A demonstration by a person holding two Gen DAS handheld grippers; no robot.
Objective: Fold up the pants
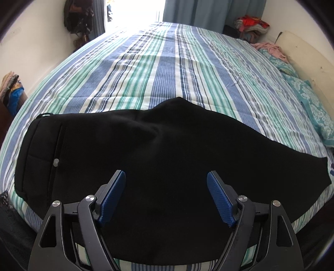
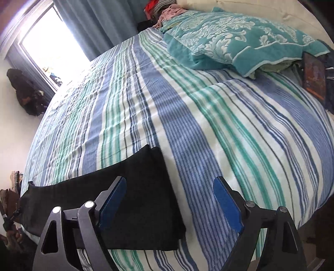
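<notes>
Left gripper [image 1: 166, 177]: nearest the left wrist camera, spread wide, its blue ribbed pads [image 1: 113, 195] apart with nothing between them; it hangs over the near middle of the pants.
Right gripper [image 2: 169, 185]: nearest the right wrist camera, also spread wide and holding nothing; its left finger is over the black cloth, its right finger over bare striped cover.
Pants [image 1: 146, 166]: black, lying flat across the near edge of the bed, already doubled lengthwise into one long band; the waistband end with a small pale button [image 1: 56, 162] lies to the left, the leg end to the right.
Pants, right wrist view [image 2: 129, 200]: the leg end shows as a squared black edge, running off leftward along the bed's near side.
Bed cover [image 1: 171, 66]: white with blue, teal and dark stripes, spread under the pants and away toward the window, lightly rumpled.
Pillow [image 2: 229, 39]: teal with a white floral pattern, beyond the pants on the right side of the bed.
Pink cloth [image 1: 271, 49]: crumpled at the far end of the pillow.
Clothes pile [image 1: 251, 25]: red and mixed colours, in the far right corner.
Curtain [image 1: 208, 12]: blue-grey, beside the bright window [image 2: 50, 48] at the far end.
Dark bag [image 2: 25, 93]: hanging on the wall left of the window.
</notes>
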